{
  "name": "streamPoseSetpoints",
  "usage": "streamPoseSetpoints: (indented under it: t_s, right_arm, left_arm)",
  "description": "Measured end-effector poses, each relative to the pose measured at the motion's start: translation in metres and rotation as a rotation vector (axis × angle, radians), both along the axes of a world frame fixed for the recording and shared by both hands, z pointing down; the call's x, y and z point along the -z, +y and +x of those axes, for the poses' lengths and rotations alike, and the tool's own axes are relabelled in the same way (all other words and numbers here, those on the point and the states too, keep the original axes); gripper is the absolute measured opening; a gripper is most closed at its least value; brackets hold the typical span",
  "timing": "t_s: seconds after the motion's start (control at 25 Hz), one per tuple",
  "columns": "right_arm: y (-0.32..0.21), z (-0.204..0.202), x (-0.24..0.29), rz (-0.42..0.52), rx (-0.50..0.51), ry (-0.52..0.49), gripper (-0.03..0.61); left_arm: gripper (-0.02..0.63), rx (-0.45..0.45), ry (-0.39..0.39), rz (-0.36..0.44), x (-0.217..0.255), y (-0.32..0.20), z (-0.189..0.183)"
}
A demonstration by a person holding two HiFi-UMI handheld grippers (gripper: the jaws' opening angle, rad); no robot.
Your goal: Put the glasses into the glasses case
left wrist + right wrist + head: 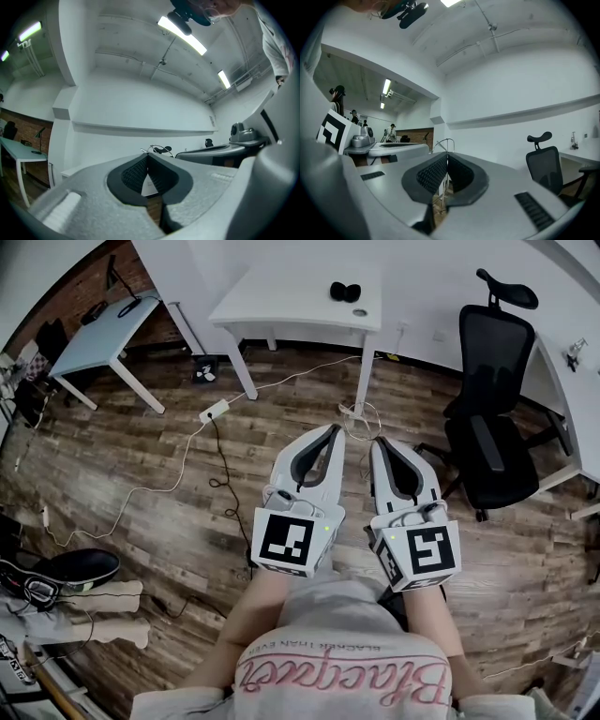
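Near: left gripper (335,428) and right gripper (379,442) sit side by side just ahead of the person's torso (342,652), over the wooden floor (141,456) — both clenched tip to tip, nothing between the jaws. Right of them: black office chair (487,427). Far: white table (281,296) with small dark items (344,291) near its right edge — can't tell glasses from case, well apart from both grippers.
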State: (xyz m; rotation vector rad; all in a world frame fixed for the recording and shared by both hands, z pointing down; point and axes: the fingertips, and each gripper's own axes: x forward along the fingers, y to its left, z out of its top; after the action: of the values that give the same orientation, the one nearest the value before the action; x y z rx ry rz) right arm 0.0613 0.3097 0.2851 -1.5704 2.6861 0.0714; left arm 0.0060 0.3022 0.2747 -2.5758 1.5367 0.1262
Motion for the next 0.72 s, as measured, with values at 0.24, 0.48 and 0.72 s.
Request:
streamPoseSetpoints:
  t_s: [0.24, 0.48, 0.72]
  right_arm:
    - [-0.011, -0.002, 0.000, 0.004, 0.017, 0.000, 0.012]
    - [-0.041, -0.011, -0.004, -0.003, 0.008, 0.007, 0.012]
    - [-0.088, -0.019, -0.008, -0.023, -0.020, -0.001, 0.012]
  left_arm:
    - [0.006, -0.003, 0.011, -0.001, 0.000, -0.011, 0.002]
    - [0.006, -0.005, 0.003, -0.002, -0.002, -0.042, -0.009]
    - [0.005, -0.019, 0.005, -0.016, -0.006, -0.091, -0.020]
